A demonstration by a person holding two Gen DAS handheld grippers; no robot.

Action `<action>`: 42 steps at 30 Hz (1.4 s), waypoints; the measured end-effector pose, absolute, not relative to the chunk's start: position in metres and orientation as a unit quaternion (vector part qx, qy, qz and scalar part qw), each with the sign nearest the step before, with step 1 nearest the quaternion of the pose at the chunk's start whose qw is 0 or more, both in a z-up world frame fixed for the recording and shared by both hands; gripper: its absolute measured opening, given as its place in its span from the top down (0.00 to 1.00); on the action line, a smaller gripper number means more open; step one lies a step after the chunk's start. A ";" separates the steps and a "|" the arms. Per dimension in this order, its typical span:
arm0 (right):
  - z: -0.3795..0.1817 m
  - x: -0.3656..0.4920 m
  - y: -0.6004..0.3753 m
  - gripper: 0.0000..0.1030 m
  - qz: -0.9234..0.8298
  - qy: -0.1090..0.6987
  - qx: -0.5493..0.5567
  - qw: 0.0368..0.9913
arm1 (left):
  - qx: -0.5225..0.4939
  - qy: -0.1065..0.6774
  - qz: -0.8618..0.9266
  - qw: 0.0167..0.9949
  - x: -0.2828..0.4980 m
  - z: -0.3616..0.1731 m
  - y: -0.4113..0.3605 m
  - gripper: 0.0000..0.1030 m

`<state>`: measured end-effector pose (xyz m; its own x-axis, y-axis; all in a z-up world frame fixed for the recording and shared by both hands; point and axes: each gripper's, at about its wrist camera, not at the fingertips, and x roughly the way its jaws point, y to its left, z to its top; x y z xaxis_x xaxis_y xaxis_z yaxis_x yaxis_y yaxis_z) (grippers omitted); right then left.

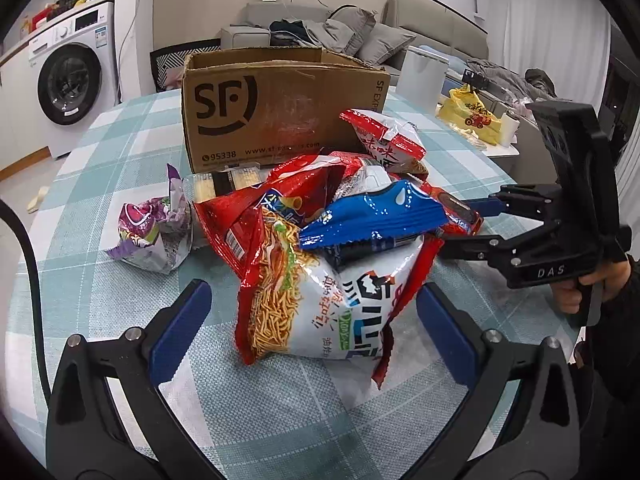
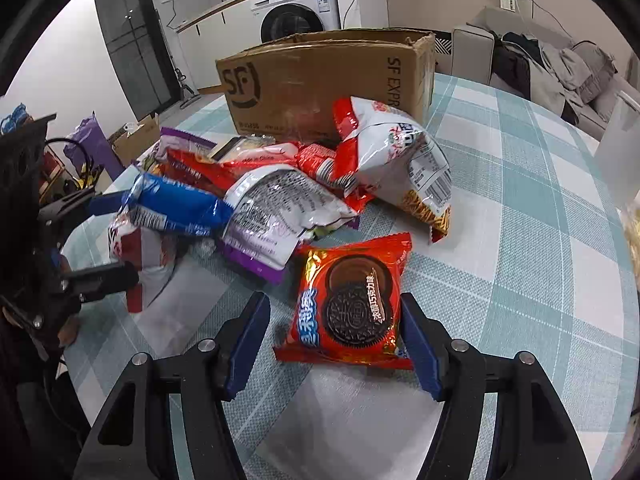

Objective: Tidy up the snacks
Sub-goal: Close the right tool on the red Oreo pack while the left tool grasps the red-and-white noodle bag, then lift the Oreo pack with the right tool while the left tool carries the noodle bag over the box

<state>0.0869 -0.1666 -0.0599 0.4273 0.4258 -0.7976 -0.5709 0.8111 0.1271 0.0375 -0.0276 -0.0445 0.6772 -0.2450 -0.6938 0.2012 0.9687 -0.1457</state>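
Observation:
A pile of snack bags lies on the checked table in front of an open SF cardboard box (image 1: 280,108). My left gripper (image 1: 312,328) is open, its pads either side of a large red-and-white noodle snack bag (image 1: 316,304), not squeezing it. A blue cookie packet (image 1: 372,216) lies on top of that bag. My right gripper (image 2: 334,340) is open around a red chocolate-cookie packet (image 2: 348,300) lying flat on the table; whether the pads touch it is unclear. The right gripper also shows in the left wrist view (image 1: 464,224), at the pile's right side.
A purple crumpled bag (image 1: 152,232) lies left of the pile, and another red-white noodle bag (image 2: 396,160) right of it. A white container (image 1: 422,76) and a yellow bag (image 1: 472,116) stand at the far right. The table edge (image 2: 624,280) curves round.

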 end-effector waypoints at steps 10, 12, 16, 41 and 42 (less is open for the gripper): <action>-0.059 0.084 -0.179 0.54 0.281 0.442 -0.049 0.851 | -0.033 0.399 -0.137 0.906 0.041 -0.050 -0.029 0.29; -0.058 0.082 -0.180 0.56 0.280 0.438 -0.051 0.853 | -0.035 0.397 -0.140 0.906 0.040 -0.049 -0.028 0.33; -0.057 0.080 -0.182 0.56 0.278 0.434 -0.048 0.856 | -0.042 0.391 -0.147 0.908 0.037 -0.046 -0.027 0.38; -0.009 0.071 -0.191 0.57 0.295 0.351 0.012 0.889 | -0.075 0.307 -0.109 0.942 0.026 0.009 0.001 0.39; -0.006 0.072 -0.190 0.57 0.295 0.348 0.014 0.890 | -0.074 0.306 -0.106 0.943 0.028 0.011 0.001 0.39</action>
<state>0.0719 -0.1902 -0.0058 0.5839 0.5356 -0.6101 -0.5158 0.8251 0.2307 0.0277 0.0008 0.0108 0.7898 -0.2450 -0.5623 0.1540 0.9666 -0.2048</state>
